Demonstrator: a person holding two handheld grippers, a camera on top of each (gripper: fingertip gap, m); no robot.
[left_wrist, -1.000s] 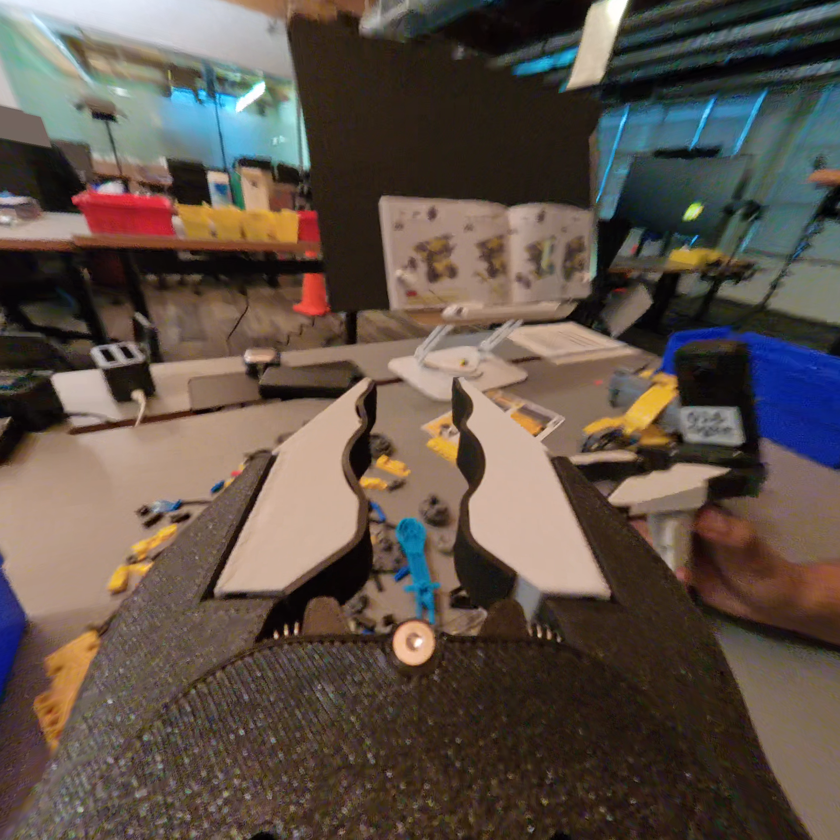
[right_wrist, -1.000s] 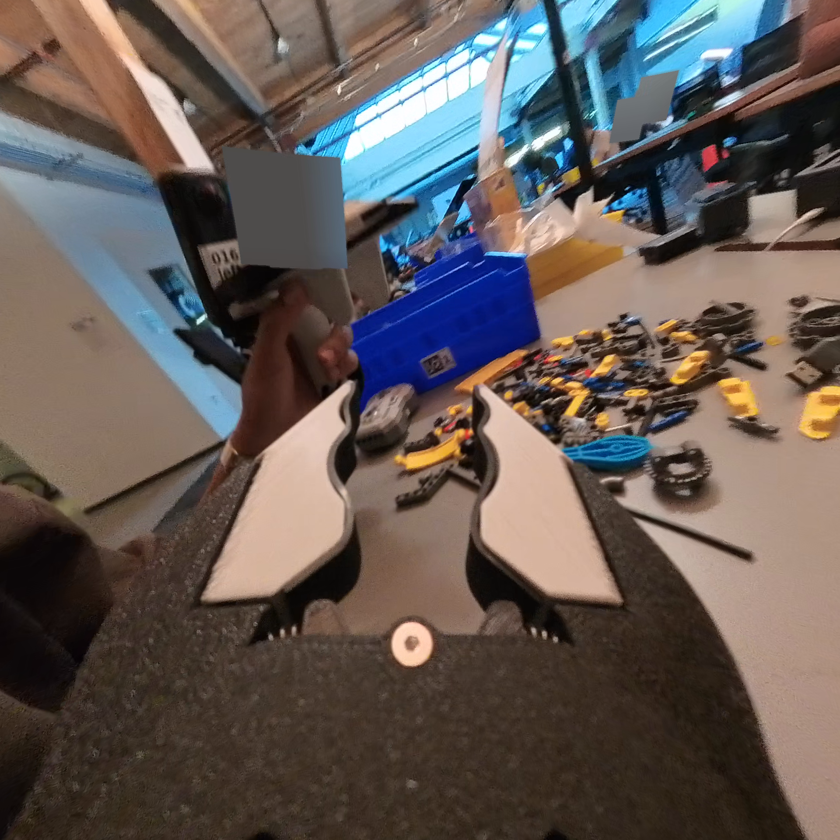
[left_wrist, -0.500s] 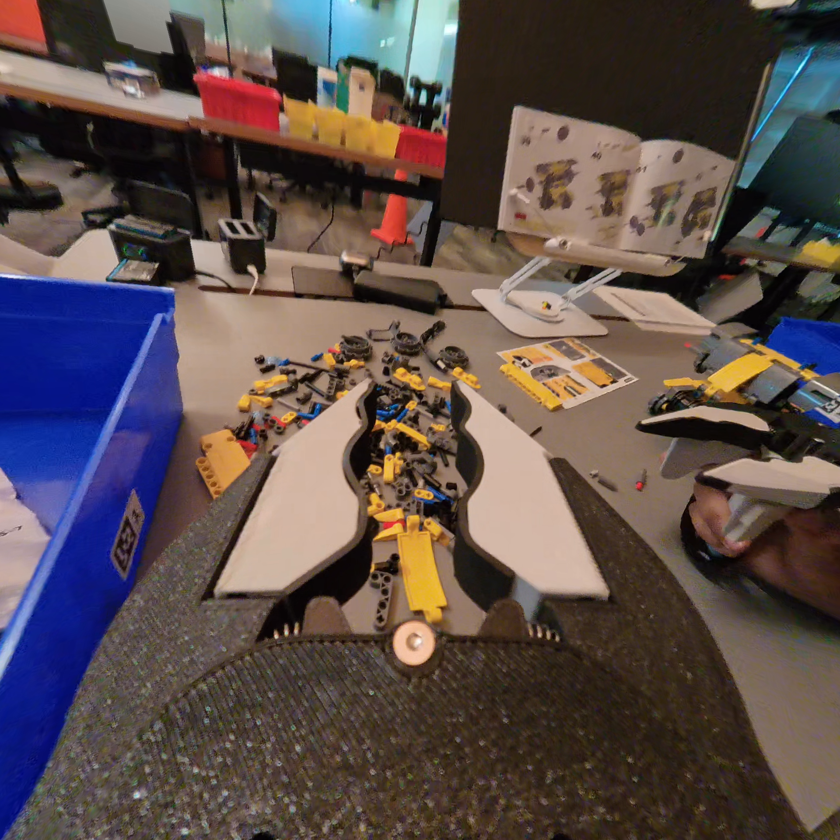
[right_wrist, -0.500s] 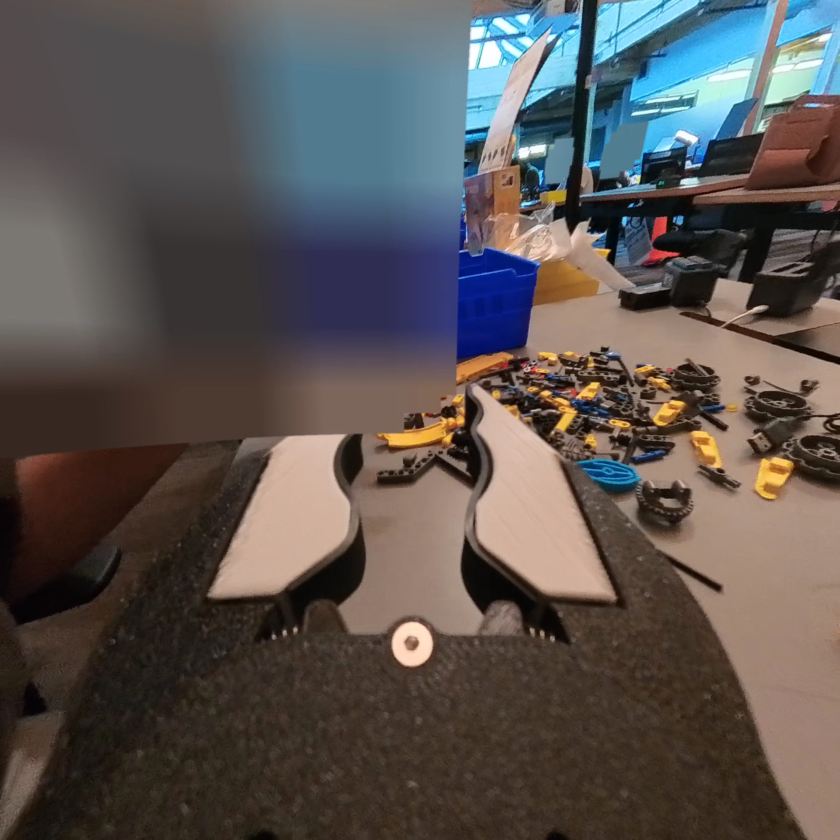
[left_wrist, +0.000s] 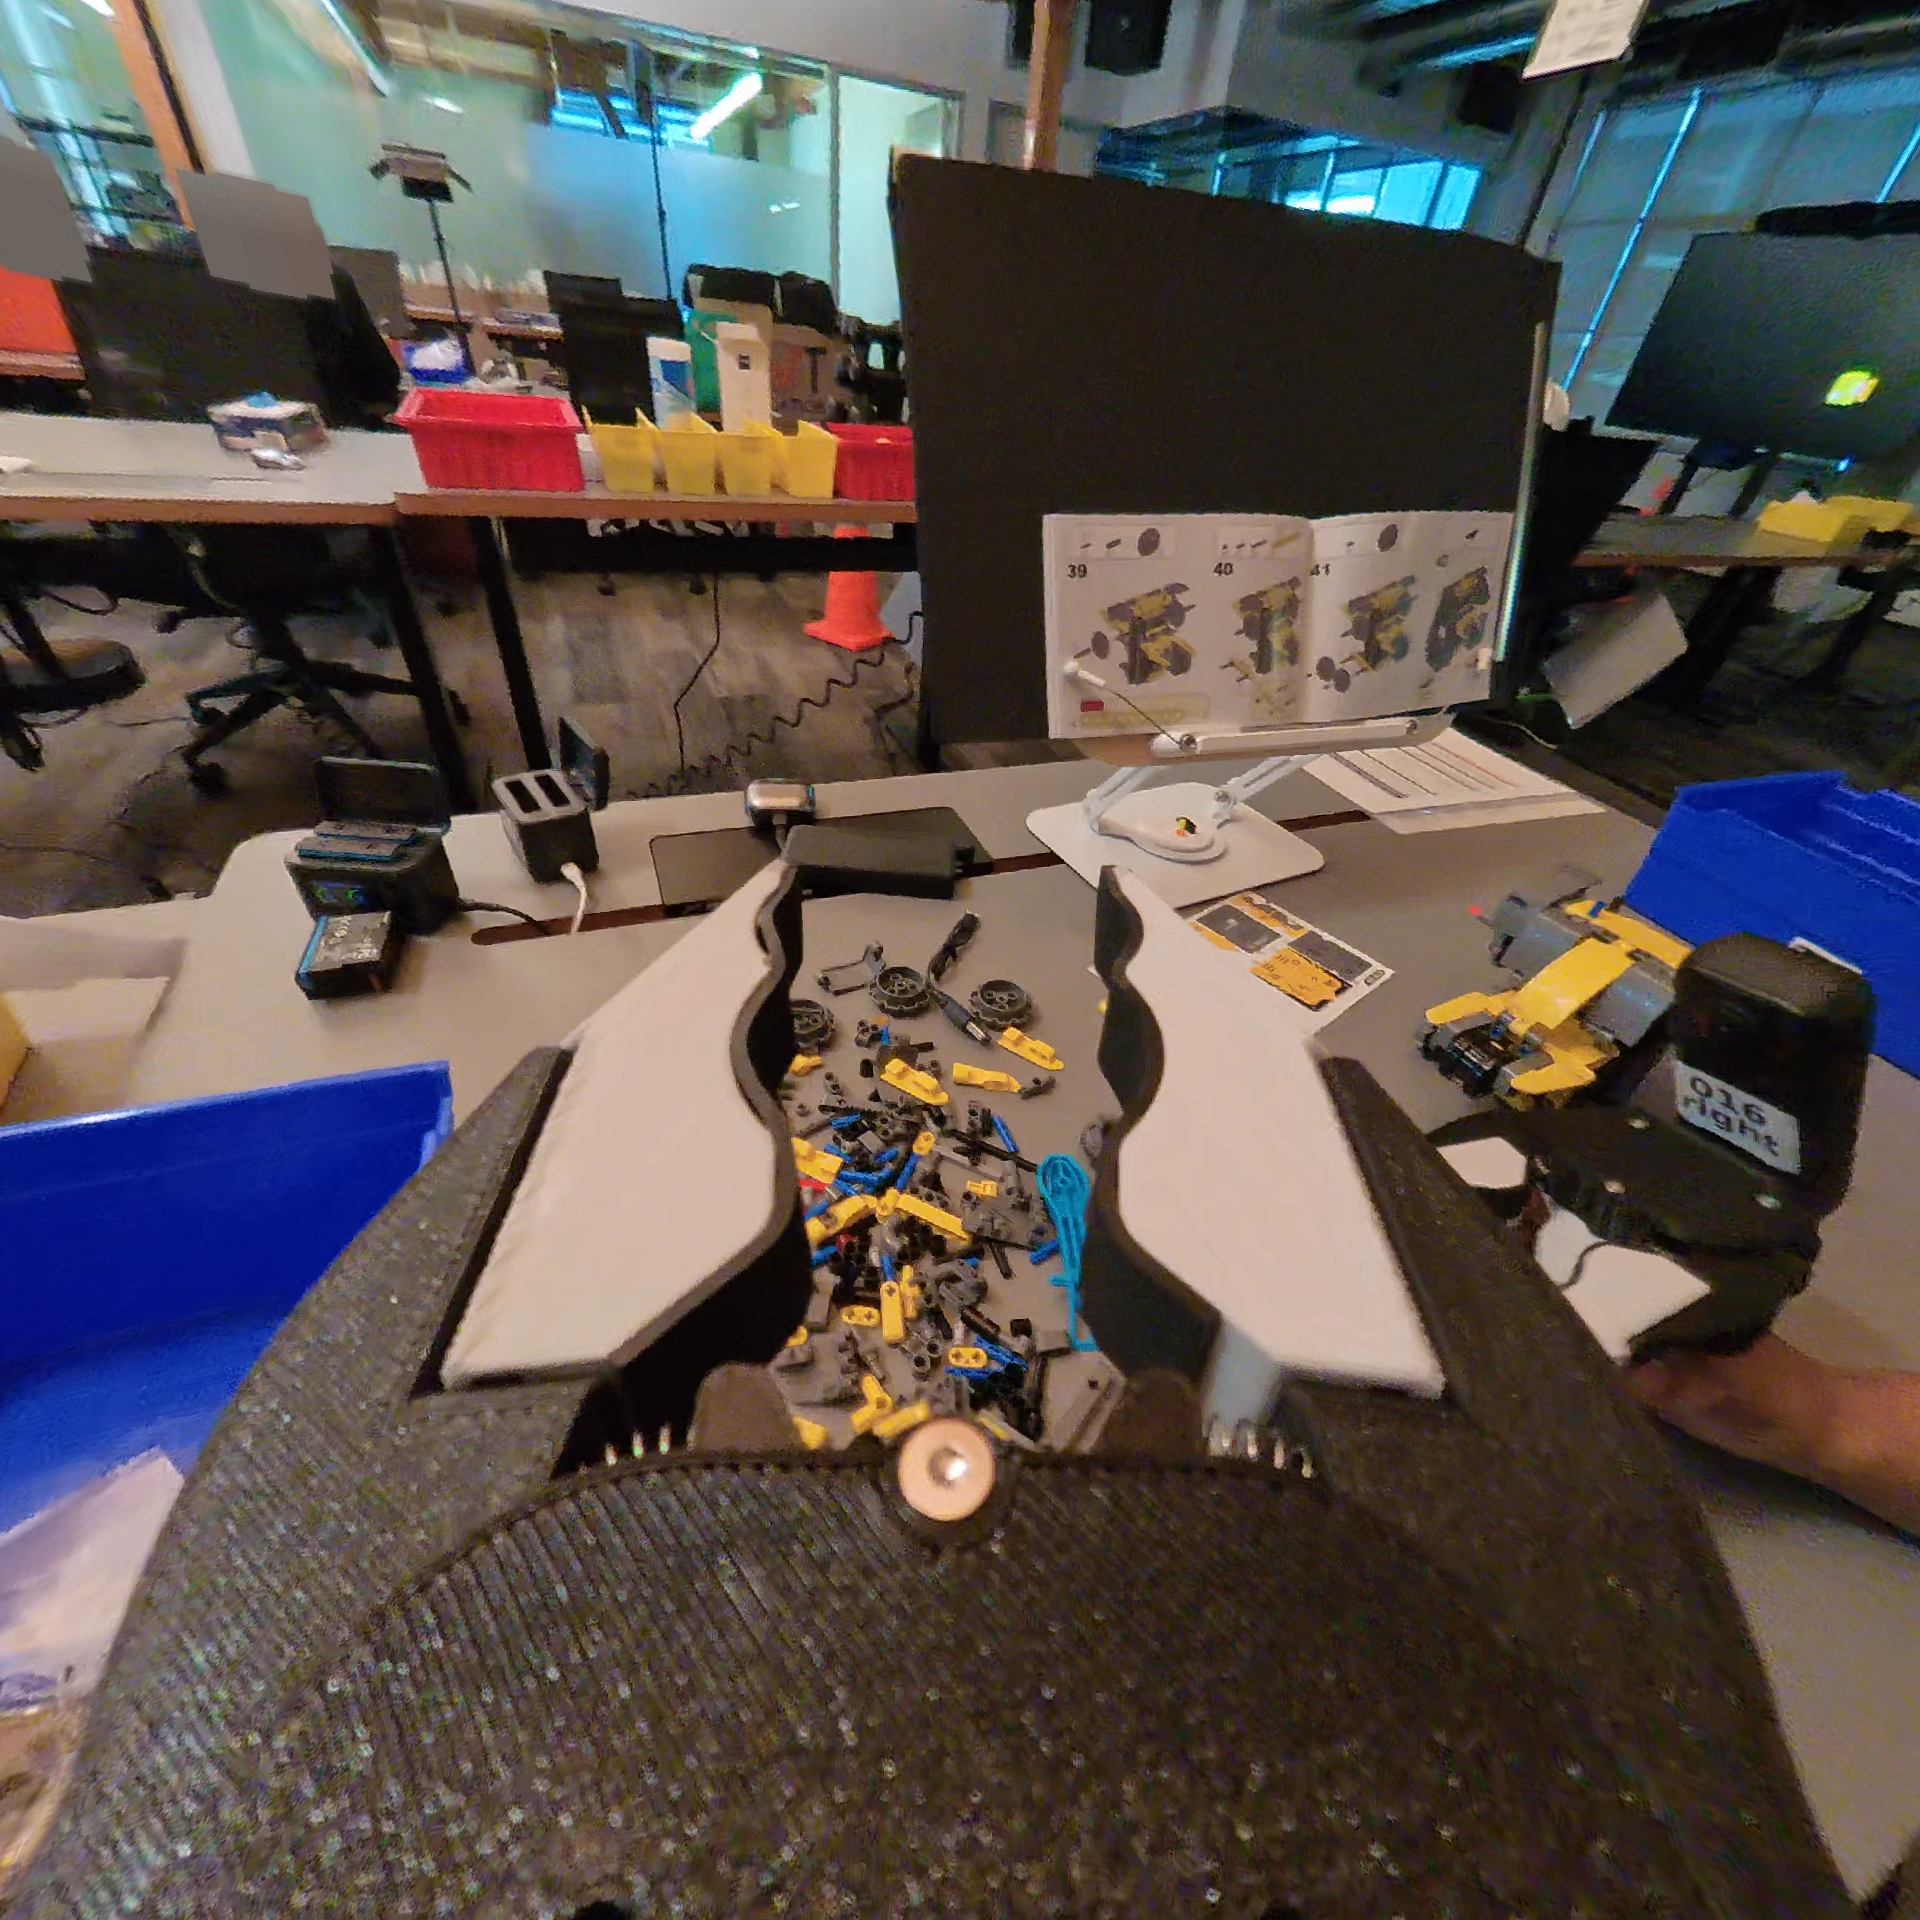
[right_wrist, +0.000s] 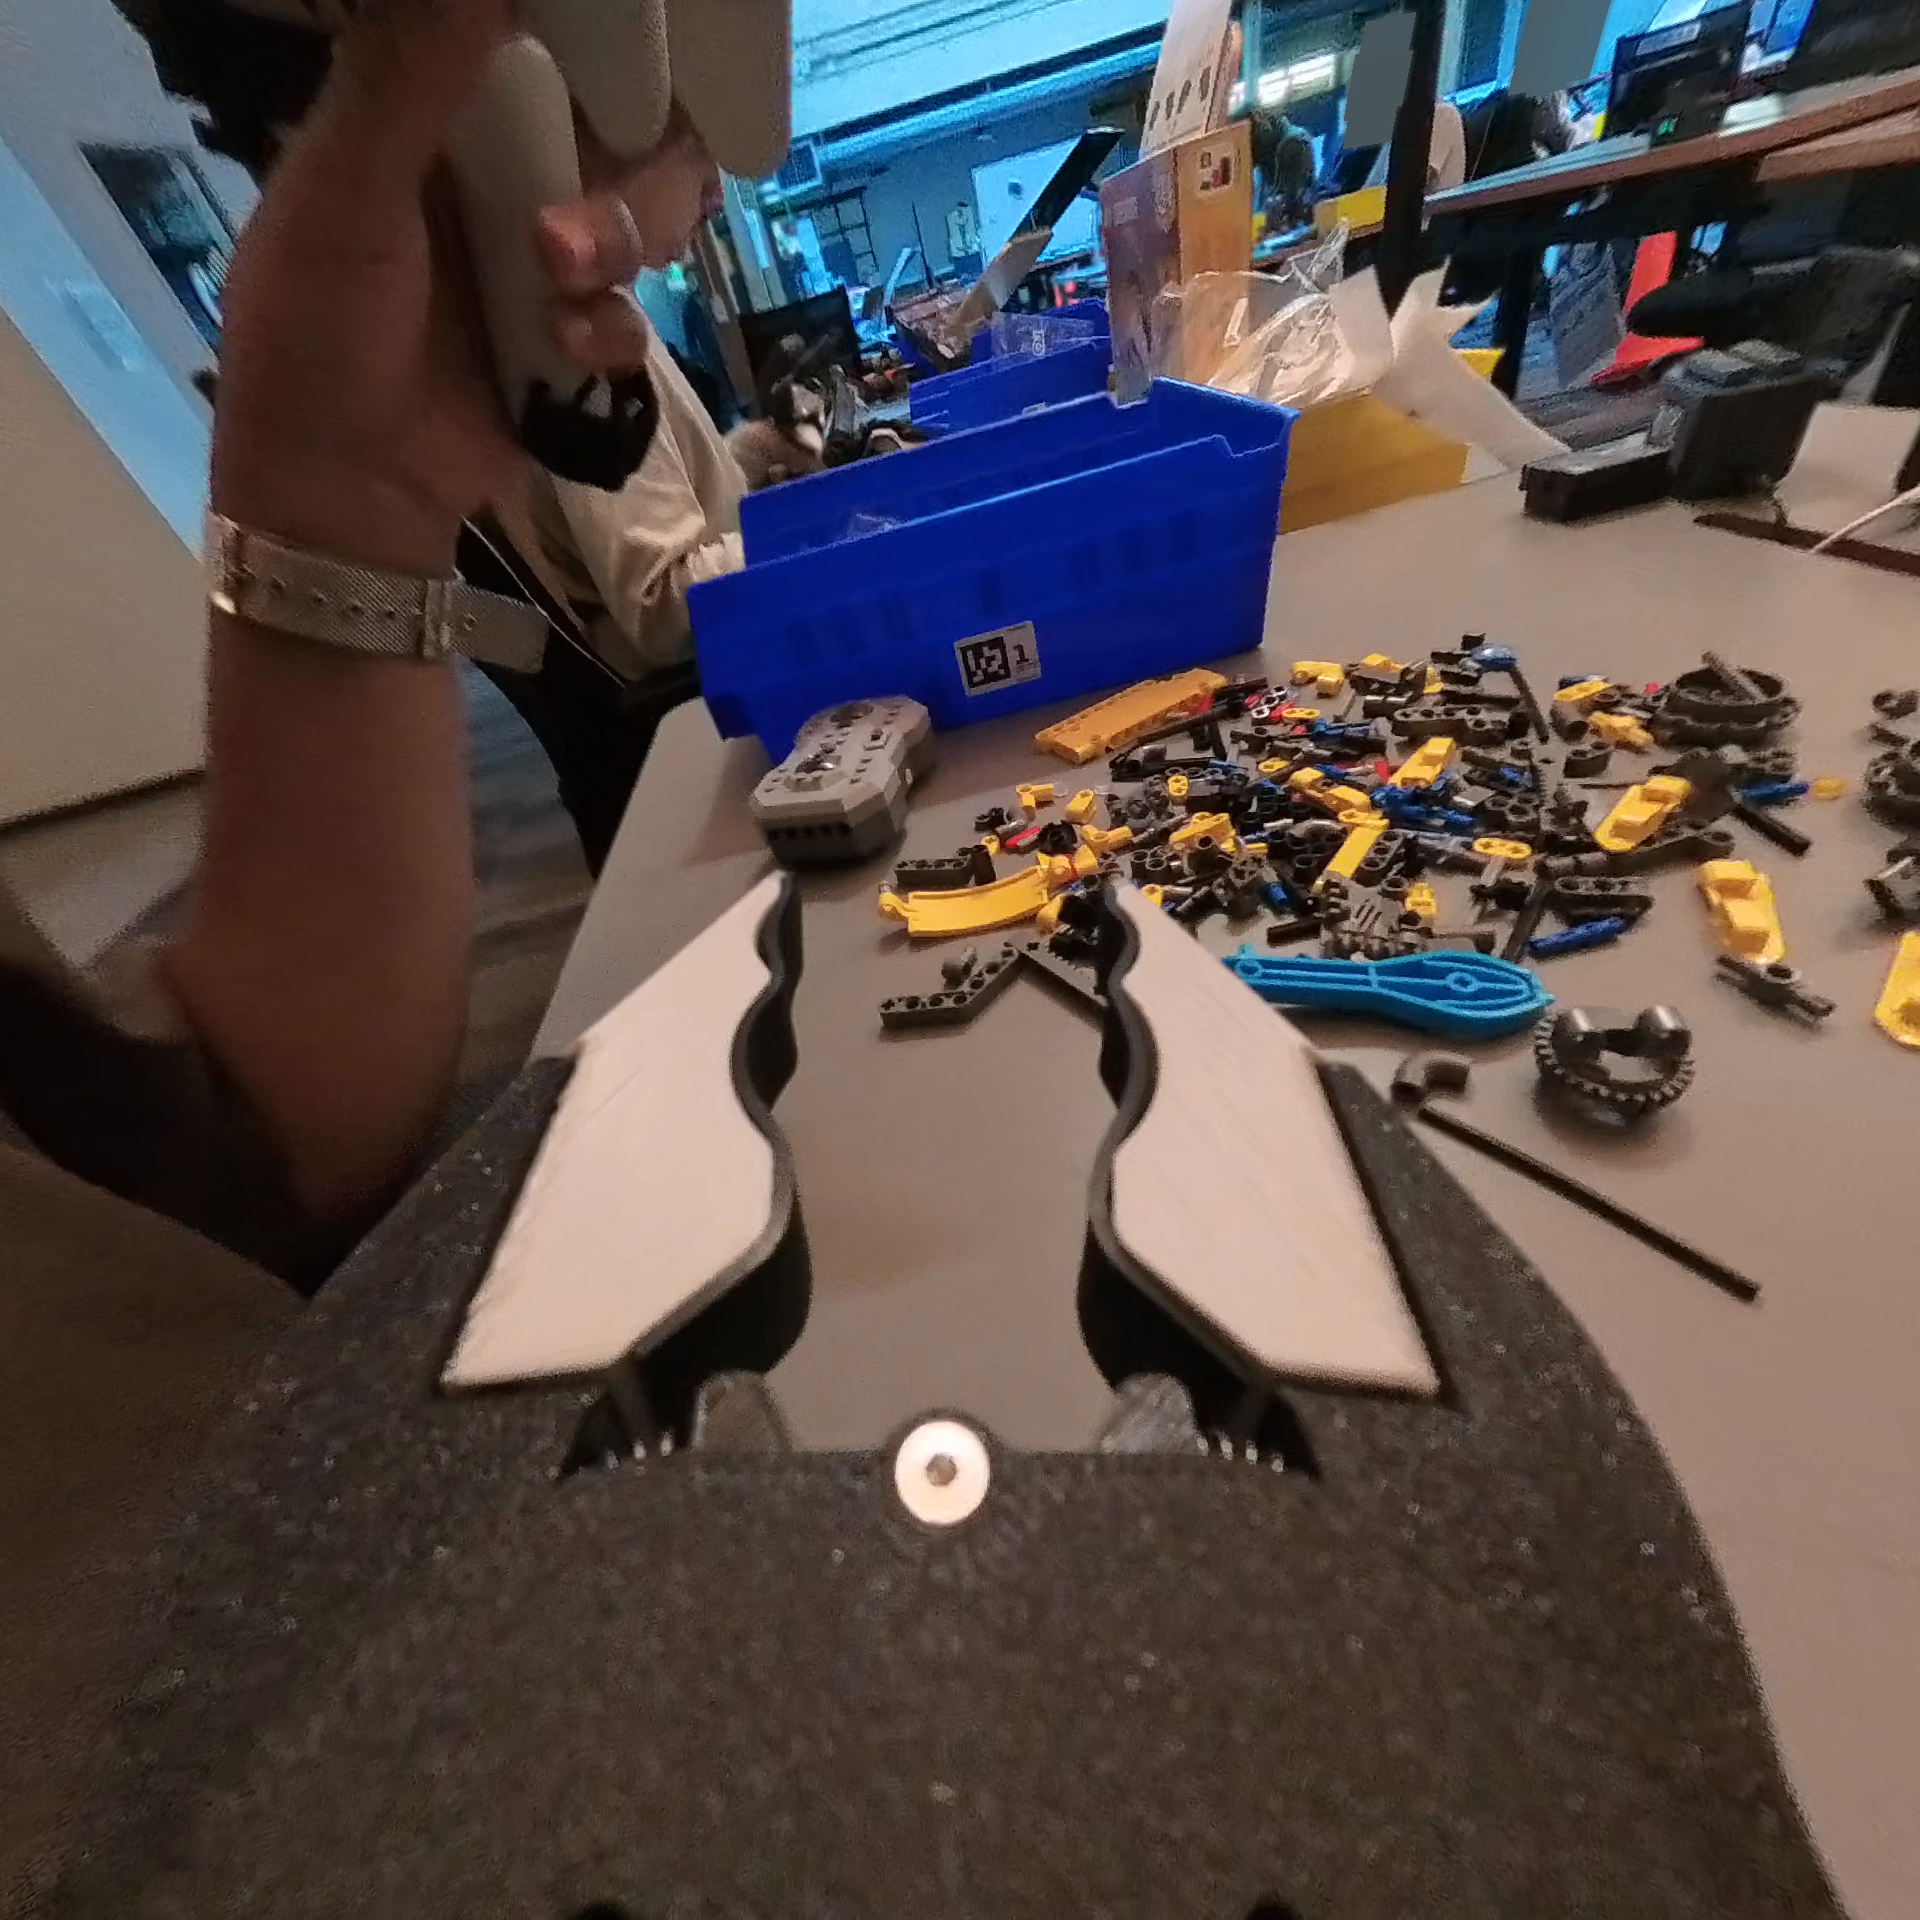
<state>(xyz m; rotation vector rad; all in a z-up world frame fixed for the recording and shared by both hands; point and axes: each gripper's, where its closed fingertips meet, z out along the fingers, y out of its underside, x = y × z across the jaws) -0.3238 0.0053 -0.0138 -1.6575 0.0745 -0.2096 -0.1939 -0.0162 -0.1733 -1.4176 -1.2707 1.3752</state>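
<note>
Both tools empty with jaws spread: left gripper (left_wrist: 943, 914) hangs above the loose brick pile (left_wrist: 914, 1174) at frame centre, while right gripper (right_wrist: 951, 914) sits low beside it, blue lever tool (right_wrist: 1387, 992) lying crosswise just right of its fingertip

Both wrist views overlook brick pile (left_wrist: 914, 1174), near

- My left claw (left_wrist: 945, 935) hovers parted above the heap of yellow, black and blue bricks (left_wrist: 914, 1184) on the grey surface (left_wrist: 436, 1018).
- My right claw (right_wrist: 951, 914), parted and empty, sits beside the blue tool (right_wrist: 1392, 987).
</note>
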